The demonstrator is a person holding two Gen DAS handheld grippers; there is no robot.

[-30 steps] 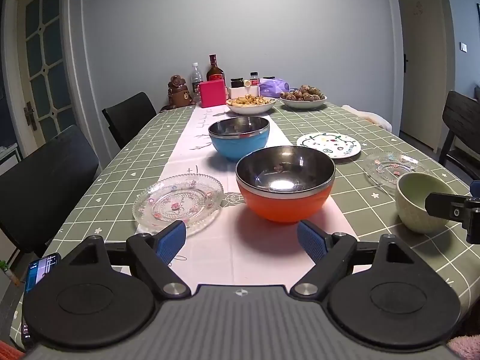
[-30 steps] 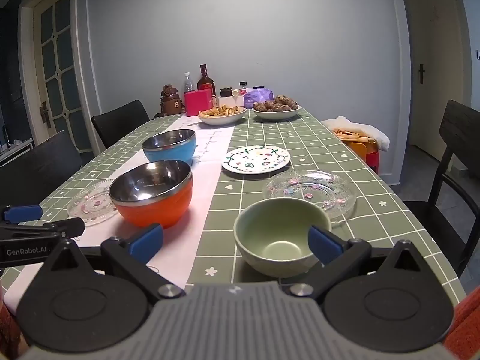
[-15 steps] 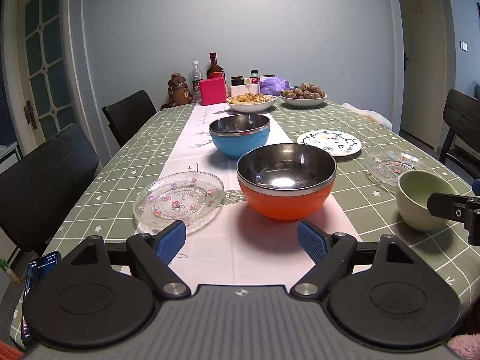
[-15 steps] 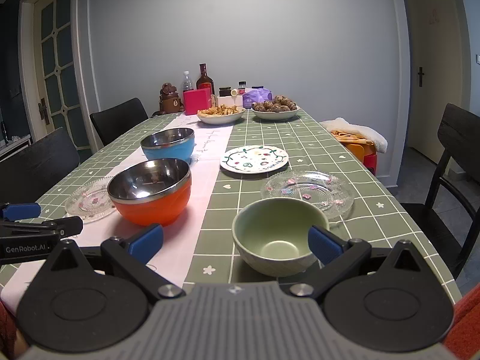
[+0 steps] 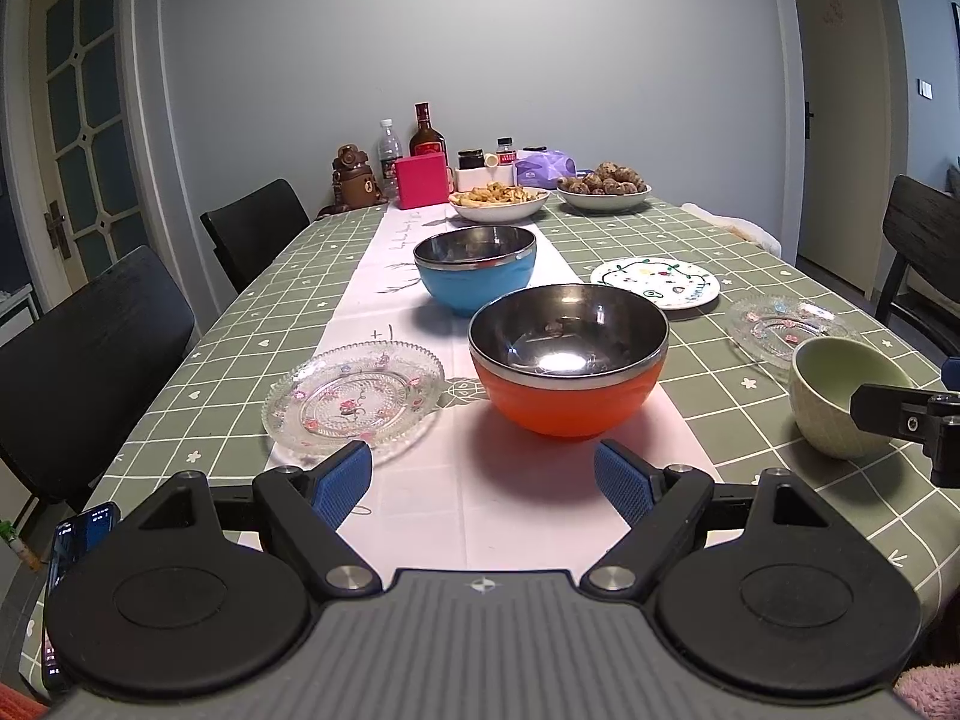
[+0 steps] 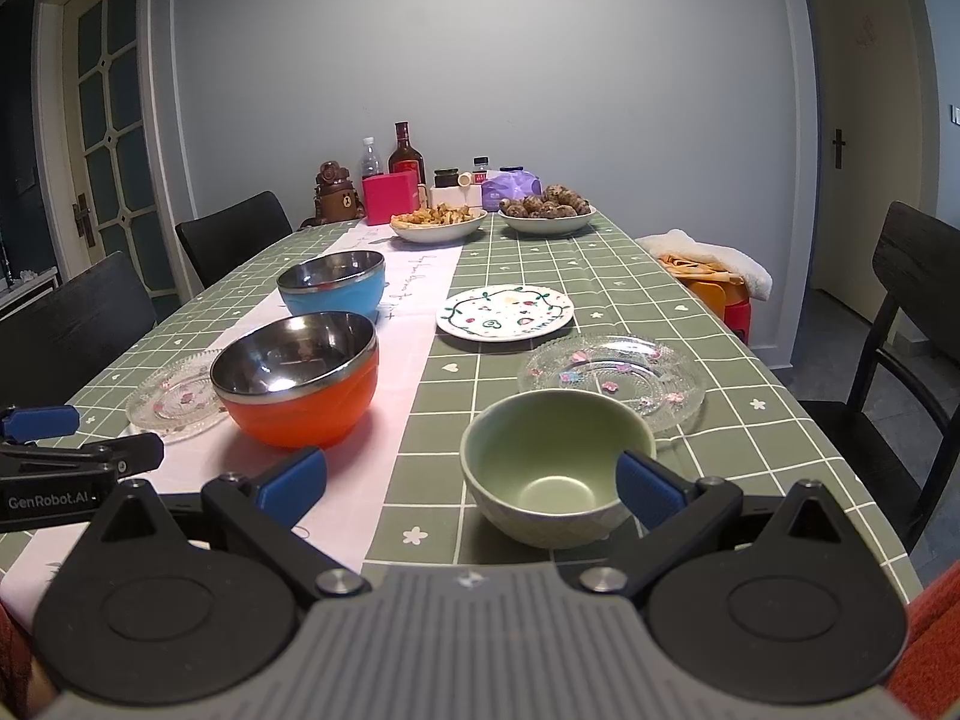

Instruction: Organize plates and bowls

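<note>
Both tongs spread wide, gripping nothing: left gripper (image 5: pixel 483 477) low centre of its frame, short of the orange bowl (image 5: pixel 567 357); right gripper (image 6: pixel 471 480) low centre of its frame, blue pads either side of the green bowl (image 6: pixel 555 474), contact unclear. Outward in the left view: glass plate (image 5: pixel 354 401) centre-left just beside the orange bowl, blue bowl (image 5: pixel 475 267) above it, painted plate (image 5: pixel 655 281) centre-right. Second glass plate (image 6: pixel 612 375) sits right of centre in the right view, just behind the green bowl on the checked tablecloth (image 6: pixel 630 264).
</note>
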